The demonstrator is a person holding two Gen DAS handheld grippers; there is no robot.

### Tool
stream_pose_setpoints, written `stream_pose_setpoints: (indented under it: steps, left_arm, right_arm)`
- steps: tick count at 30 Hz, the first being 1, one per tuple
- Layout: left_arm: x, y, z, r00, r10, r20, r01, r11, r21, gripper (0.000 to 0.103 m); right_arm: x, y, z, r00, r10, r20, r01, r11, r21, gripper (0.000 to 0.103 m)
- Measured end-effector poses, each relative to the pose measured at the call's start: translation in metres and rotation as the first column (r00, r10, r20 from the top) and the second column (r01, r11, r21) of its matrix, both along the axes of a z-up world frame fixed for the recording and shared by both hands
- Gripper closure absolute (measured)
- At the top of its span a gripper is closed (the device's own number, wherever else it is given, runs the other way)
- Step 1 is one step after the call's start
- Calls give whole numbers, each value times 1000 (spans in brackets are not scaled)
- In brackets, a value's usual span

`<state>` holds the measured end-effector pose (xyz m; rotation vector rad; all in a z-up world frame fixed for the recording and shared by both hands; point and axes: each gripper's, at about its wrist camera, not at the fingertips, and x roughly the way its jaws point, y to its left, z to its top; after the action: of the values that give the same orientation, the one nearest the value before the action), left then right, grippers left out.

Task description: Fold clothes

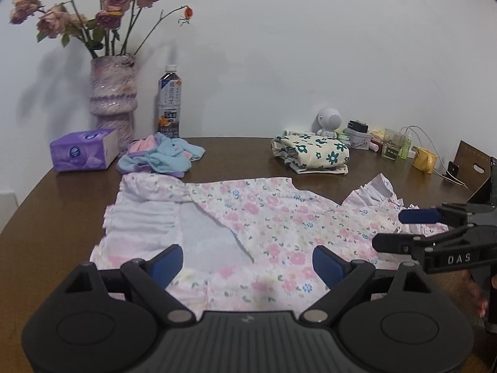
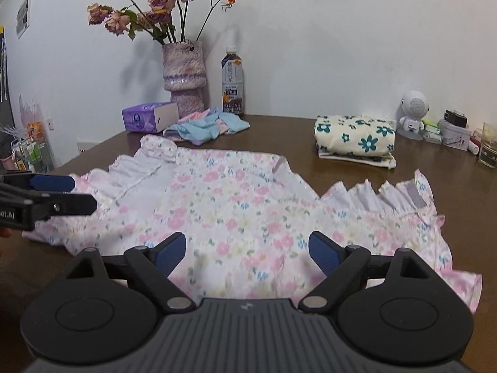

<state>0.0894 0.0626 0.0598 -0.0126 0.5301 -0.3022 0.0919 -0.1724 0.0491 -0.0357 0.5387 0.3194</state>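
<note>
A pink floral dress (image 2: 236,205) lies spread on a brown table (image 2: 357,180), just in front of a folded cream flower-print garment (image 2: 354,140), as the left gripper (image 1: 247,262) and right gripper (image 2: 247,250) hover above it, jaws wide apart, gripping nothing

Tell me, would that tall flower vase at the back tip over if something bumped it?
Probably, if hit high. The vase is tall, narrows at its waist, and carries long-stemmed roses, so it looks top-heavy. It seems ceramic or glass, so likely fragile.
</note>
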Motion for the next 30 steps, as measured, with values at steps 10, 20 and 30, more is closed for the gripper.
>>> stream_pose_setpoints:
  steps: [10,20,30]
  left_arm:
    - [50,6,31,996,-88,0,88,987,131,13]
    - [159,9,33,965,-217,-147,257,897,359,38]
    - [244,33,-1,875,-352,-332,468,791,395,42]
  right_arm:
    - [38,-5,22,998,54,-8,-55,997,-56,16]
    - [126,10,59,963,245,-109,-267,909,-321,19]
    - [239,46,36,859,391,-331,-496,796,-348,40]
